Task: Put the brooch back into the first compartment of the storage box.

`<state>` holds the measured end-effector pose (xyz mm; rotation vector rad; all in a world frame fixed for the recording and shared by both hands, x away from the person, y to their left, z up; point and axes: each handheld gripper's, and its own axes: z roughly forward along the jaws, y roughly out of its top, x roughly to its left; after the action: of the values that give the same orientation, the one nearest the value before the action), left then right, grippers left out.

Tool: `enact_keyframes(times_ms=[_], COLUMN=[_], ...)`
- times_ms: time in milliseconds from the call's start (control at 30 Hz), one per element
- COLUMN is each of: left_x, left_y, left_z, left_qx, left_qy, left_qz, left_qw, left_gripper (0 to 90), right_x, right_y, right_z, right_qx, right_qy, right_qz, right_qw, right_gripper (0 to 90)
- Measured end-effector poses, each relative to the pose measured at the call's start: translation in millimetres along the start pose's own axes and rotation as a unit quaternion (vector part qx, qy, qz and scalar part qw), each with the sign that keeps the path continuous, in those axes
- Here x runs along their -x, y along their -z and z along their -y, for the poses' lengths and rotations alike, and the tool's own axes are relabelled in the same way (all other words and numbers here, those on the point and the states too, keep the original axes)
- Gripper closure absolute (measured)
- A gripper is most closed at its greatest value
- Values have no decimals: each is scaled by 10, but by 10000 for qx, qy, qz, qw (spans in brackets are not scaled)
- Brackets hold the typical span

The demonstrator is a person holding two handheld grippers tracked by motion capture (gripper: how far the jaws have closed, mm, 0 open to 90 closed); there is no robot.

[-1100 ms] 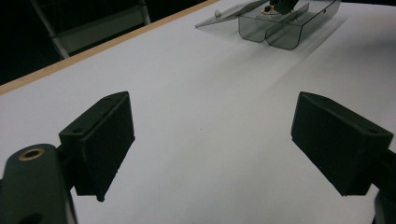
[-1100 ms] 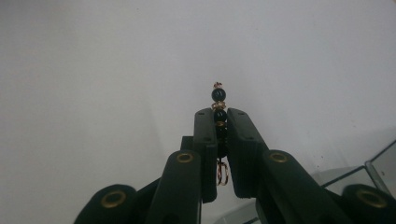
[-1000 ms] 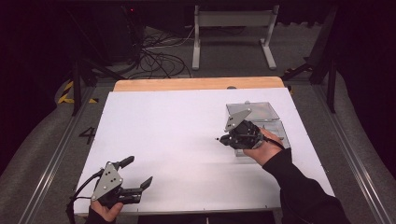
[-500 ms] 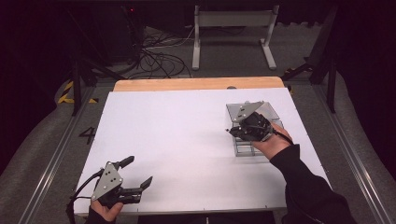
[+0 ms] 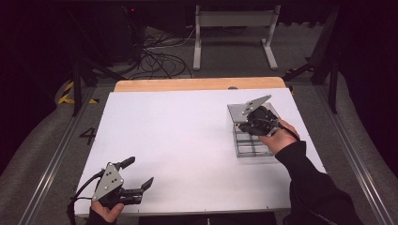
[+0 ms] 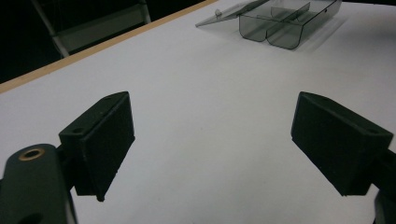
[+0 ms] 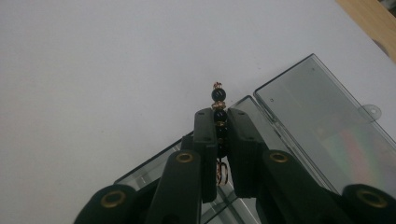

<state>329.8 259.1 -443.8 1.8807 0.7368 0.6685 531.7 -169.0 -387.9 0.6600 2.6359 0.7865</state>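
The left tool [image 5: 133, 185] rests wide open at the counter's [image 5: 178, 140] near corner. The right tool [image 7: 223, 116], clamped on a beaded string [image 7: 219, 105], has moved from the box's [image 5: 253, 140] left edge to over its compartments, likely ready to drop it in.

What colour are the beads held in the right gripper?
Black beads with gold-coloured spacers; the right gripper view shows them best.

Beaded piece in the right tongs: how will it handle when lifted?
Likely floppy: the beaded piece is small round beads linked by thin wire. Probably light, pinched by the right tongs alone. The beads may roll or slip if the grip eases.
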Motion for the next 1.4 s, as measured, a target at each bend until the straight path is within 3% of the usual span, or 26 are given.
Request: enact_keyframes(times_ms=[233, 500, 1400], left_x=[-2, -3, -4], left_y=[-1, 0, -2], left_z=[1, 0, 1], left_qx=[-4, -3, -19], left_qy=[-2, -14, -27], left_qz=[-2, -12, -17], left_qw=[10000, 10000, 10000], left_gripper=[142, 142, 142], right_x=[92, 202, 313], right_y=[-26, -98, -360], right_z=[7, 36, 172], right_qx=[-90, -236, -527], right_qy=[-110, -489, -971], right_qz=[13, 63, -202], right_qw=[9999, 9985, 9937], right_gripper=[830, 830, 829])
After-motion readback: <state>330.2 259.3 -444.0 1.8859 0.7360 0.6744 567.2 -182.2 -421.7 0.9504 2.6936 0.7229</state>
